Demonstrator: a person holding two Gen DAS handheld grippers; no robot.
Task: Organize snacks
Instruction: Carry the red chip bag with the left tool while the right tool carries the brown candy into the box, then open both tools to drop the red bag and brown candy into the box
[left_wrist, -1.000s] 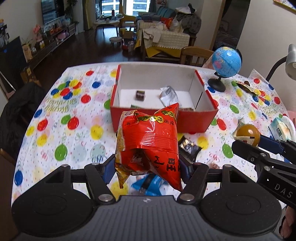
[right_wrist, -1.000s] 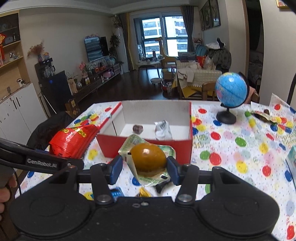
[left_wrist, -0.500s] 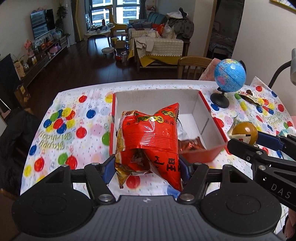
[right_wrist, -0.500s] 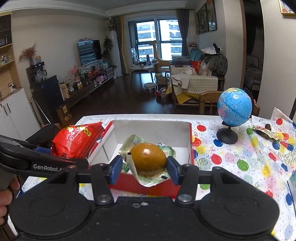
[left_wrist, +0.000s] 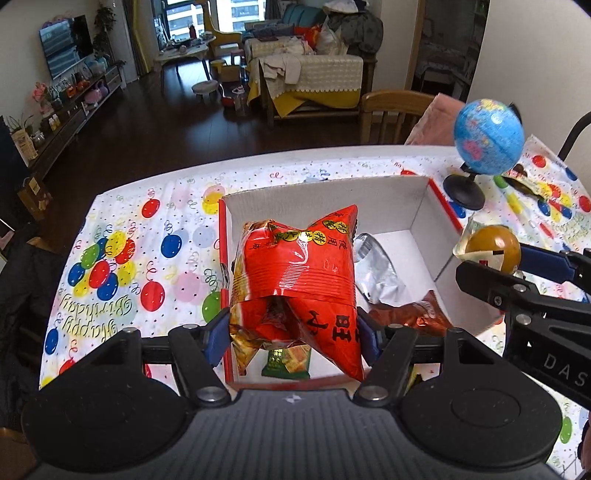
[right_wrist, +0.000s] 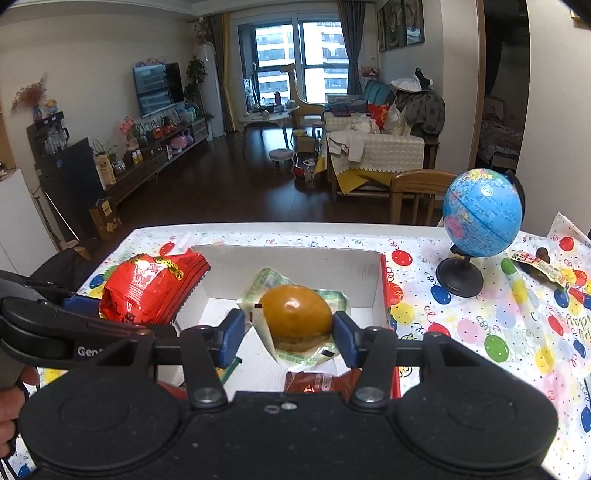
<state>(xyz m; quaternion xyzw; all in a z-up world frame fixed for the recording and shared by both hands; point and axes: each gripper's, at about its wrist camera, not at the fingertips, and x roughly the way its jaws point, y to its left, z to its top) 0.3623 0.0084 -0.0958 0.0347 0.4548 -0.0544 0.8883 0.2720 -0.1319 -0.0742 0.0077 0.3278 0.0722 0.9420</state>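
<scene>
My left gripper (left_wrist: 293, 334) is shut on a puffy red snack bag (left_wrist: 295, 273) and holds it above the left part of the red box with white inside (left_wrist: 325, 195). My right gripper (right_wrist: 290, 334) is shut on a clear packet with a round golden-brown bun (right_wrist: 295, 317), held over the same box (right_wrist: 295, 258). The bun also shows in the left wrist view (left_wrist: 493, 249) at the box's right wall. A silver packet (left_wrist: 376, 277), a red-brown packet (left_wrist: 410, 315) and a small green packet (left_wrist: 286, 363) lie in the box.
A blue globe on a black stand (right_wrist: 480, 218) stands right of the box on the balloon-print tablecloth (left_wrist: 122, 266). A wrapper and green marker (right_wrist: 517, 273) lie at the far right. A wooden chair (right_wrist: 417, 195) stands behind the table.
Both grippers have moved forward with their snacks, from in front of the box to above its inside. Their hold has not changed.
</scene>
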